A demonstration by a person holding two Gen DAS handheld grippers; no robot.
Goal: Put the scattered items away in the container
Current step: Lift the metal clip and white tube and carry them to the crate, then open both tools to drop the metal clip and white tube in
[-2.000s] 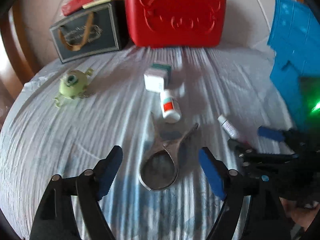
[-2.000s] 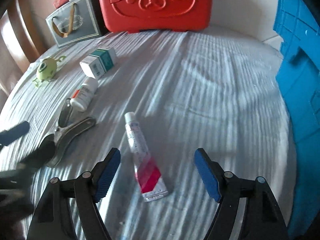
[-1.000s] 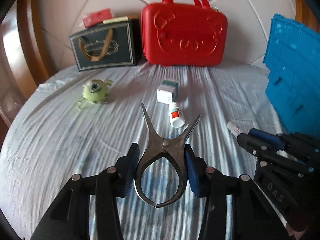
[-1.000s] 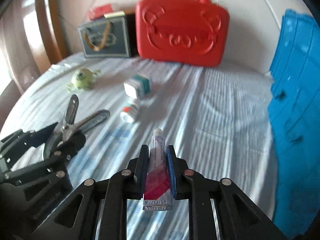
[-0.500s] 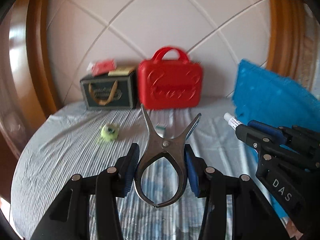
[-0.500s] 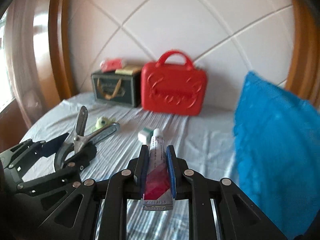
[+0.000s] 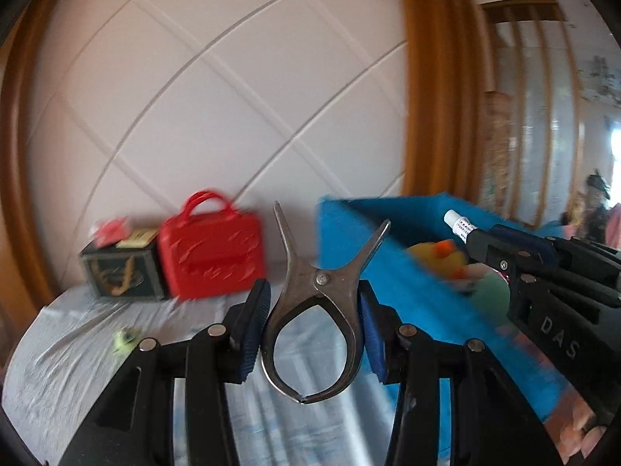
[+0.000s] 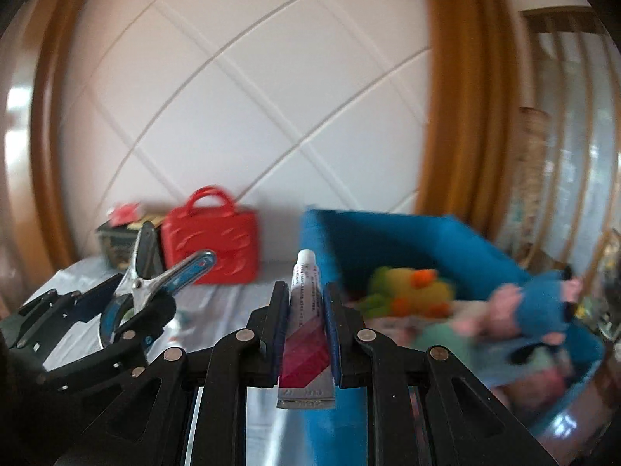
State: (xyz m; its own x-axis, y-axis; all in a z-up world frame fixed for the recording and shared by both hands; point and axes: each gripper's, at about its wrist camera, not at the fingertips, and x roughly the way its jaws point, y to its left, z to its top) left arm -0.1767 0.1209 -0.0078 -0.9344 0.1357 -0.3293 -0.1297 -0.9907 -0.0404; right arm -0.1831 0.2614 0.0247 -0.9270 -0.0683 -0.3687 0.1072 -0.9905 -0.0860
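My left gripper (image 7: 312,306) is shut on a steel spring clamp (image 7: 316,310), held high above the bed with its prongs pointing up. In the right wrist view my right gripper (image 8: 306,303) is shut on a white and pink tube (image 8: 306,326), cap forward. Each gripper shows in the other's view: the right gripper (image 7: 475,240) at the right edge, the left gripper (image 8: 112,299) with the steel spring clamp (image 8: 155,275) at the left. The blue container (image 8: 407,240) stands ahead and to the right, with soft toys (image 8: 411,291) inside. A green toy (image 7: 124,338) lies on the sheet.
A red case (image 7: 211,254) and a dark gift bag (image 7: 118,272) stand against the padded headboard (image 7: 217,108). A wooden frame (image 7: 434,89) borders the headboard on the right. The striped bedsheet (image 7: 77,369) spreads below the grippers.
Both grippers have risen well above the bed and swung right toward the blue container, still holding the clamp and the tube. The container's inside with toys has come into sight.
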